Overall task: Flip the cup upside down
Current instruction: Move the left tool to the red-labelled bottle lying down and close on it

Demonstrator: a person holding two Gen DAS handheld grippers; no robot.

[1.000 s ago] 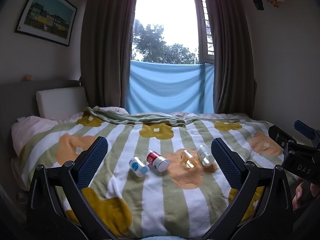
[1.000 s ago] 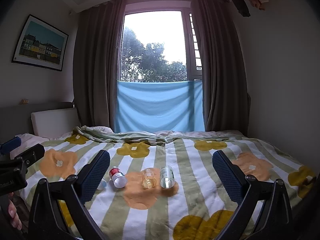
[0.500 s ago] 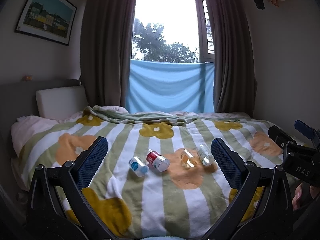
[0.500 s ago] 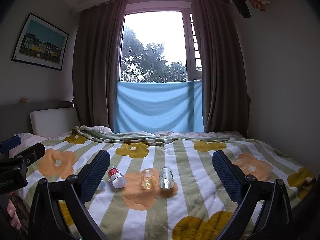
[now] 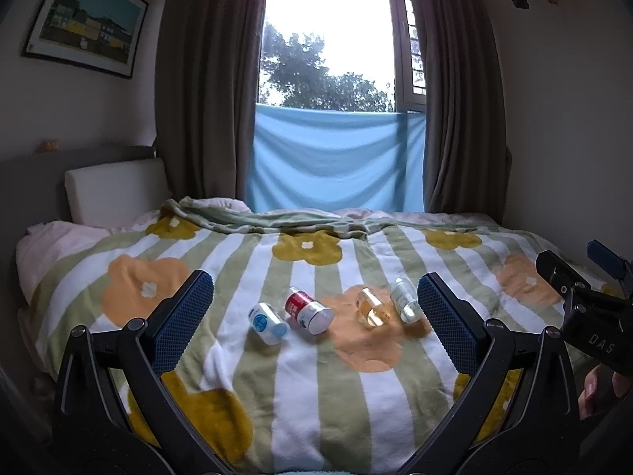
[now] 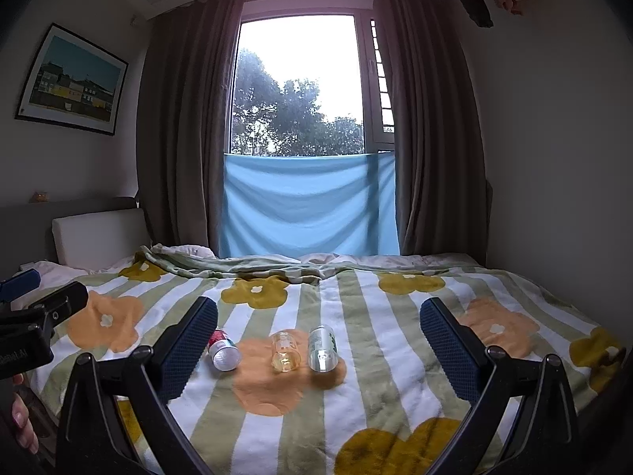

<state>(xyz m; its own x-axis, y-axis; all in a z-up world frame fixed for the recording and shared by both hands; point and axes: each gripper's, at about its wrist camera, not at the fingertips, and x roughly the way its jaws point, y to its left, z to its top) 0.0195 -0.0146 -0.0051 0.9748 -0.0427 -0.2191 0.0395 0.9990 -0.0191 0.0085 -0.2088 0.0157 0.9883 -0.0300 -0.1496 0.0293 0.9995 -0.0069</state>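
Left gripper [image 5: 314, 316] hovers wide open, holding nothing. On the blanket [image 5: 308, 388], at its 12 o'clock, four cups lie tipped: blue cup [image 5: 269, 323], red cup [image 5: 309, 311], amber cup [image 5: 371, 309], clear cup [image 5: 404, 300]. Right gripper [image 6: 318, 342] gapes empty too, amber cup at 12 o'clock.

Four small cups are lying on their sides in a loose row across the striped, flowered blanket [image 5: 300, 388] on the bed. The white cup with a blue print [image 5: 268, 318] is sitting at the left end, just beside the red-and-white cup [image 5: 307, 310]. The clear amber-tinted cup [image 5: 370, 308] is resting on an orange flower, its mouth facing the cameras, and the clear cup with green print [image 5: 404, 300] is lying just beside it.
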